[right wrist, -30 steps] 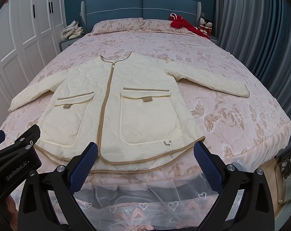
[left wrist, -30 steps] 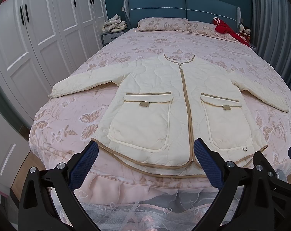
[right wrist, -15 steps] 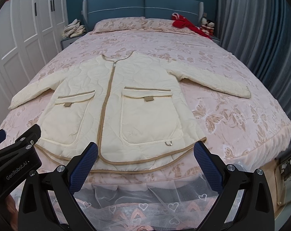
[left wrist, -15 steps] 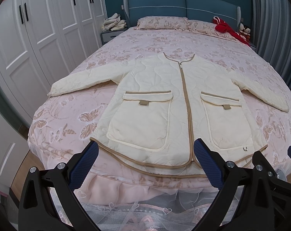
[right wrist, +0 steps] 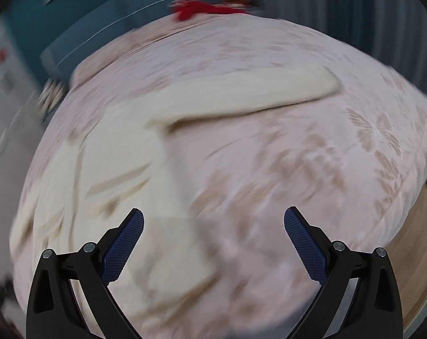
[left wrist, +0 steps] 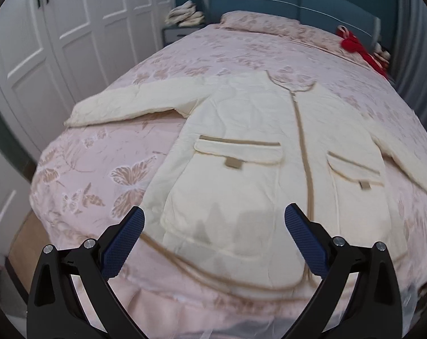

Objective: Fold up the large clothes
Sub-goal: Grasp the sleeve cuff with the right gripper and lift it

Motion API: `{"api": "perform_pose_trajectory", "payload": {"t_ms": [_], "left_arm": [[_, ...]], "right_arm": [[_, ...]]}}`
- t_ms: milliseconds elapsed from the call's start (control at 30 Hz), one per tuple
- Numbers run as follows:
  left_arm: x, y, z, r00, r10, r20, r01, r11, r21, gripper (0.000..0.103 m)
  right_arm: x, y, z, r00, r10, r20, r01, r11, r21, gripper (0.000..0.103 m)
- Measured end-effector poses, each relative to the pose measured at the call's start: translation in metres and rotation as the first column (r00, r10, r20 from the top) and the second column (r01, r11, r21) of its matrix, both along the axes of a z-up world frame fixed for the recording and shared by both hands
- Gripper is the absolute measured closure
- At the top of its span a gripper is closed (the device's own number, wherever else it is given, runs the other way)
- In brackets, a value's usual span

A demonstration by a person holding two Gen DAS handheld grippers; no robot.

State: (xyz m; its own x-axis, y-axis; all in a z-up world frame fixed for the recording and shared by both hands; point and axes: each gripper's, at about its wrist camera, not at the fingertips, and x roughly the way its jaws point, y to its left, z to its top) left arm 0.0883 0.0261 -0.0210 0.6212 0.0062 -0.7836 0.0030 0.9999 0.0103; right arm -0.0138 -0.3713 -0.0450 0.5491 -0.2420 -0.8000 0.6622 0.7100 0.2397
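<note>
A cream quilted jacket (left wrist: 250, 152) with tan trim and two flap pockets lies flat on the pink floral bed (left wrist: 94, 163), front up, sleeves spread. My left gripper (left wrist: 213, 220) is open above the jacket's lower hem, holding nothing. In the blurred right wrist view the jacket (right wrist: 106, 169) fills the left half and its sleeve (right wrist: 255, 93) stretches to the right. My right gripper (right wrist: 213, 220) is open above the jacket's side edge and the bedspread (right wrist: 312, 169), with nothing between its fingers.
White wardrobe doors (left wrist: 58, 34) line the left wall. A blue headboard (left wrist: 284, 2), pillows, a red item (left wrist: 354, 45) and a nightstand with folded cloths (left wrist: 185, 17) stand at the far end. Grey curtains (right wrist: 354, 8) hang on the right. Wooden floor (right wrist: 416, 231) shows beside the bed.
Both grippers have moved forward over the bed, closer to the jacket. The right gripper has swung to the right and tilted, blurring its view. Both stay open.
</note>
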Motion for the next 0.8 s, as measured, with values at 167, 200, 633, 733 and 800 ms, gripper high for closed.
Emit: {"api": "perform_pose_trajectory", "payload": {"t_ms": [167, 200, 633, 733, 800], "left_arm": [[0.033, 0.001, -0.011, 0.998, 0.064, 0.018, -0.064, 0.998, -0.002, 0.006], [0.041, -0.002, -0.015, 0.997, 0.072, 0.018, -0.072, 0.997, 0.005, 0.006], [0.111, -0.016, -0.058, 0.987, 0.079, -0.138, -0.075, 0.997, 0.034, 0.006], [0.121, -0.017, -0.065, 0.984, 0.084, -0.156, -0.079, 0.996, 0.042, 0.006], [0.125, -0.014, -0.067, 0.983, 0.094, -0.159, -0.089, 0.995, 0.038, 0.006]], "right_arm": [[0.017, -0.125, -0.027, 0.978, -0.204, 0.035, 0.203, 0.979, 0.025, 0.005], [0.019, -0.145, -0.032, 0.971, -0.238, 0.039, 0.237, 0.971, 0.028, 0.005], [0.042, -0.312, -0.101, 0.840, -0.543, 0.003, 0.534, 0.827, 0.176, 0.017], [0.057, -0.314, -0.098, 0.860, -0.508, 0.037, 0.496, 0.852, 0.169, 0.060], [0.075, -0.310, -0.090, 0.881, -0.472, 0.039, 0.461, 0.873, 0.163, 0.087]]}}
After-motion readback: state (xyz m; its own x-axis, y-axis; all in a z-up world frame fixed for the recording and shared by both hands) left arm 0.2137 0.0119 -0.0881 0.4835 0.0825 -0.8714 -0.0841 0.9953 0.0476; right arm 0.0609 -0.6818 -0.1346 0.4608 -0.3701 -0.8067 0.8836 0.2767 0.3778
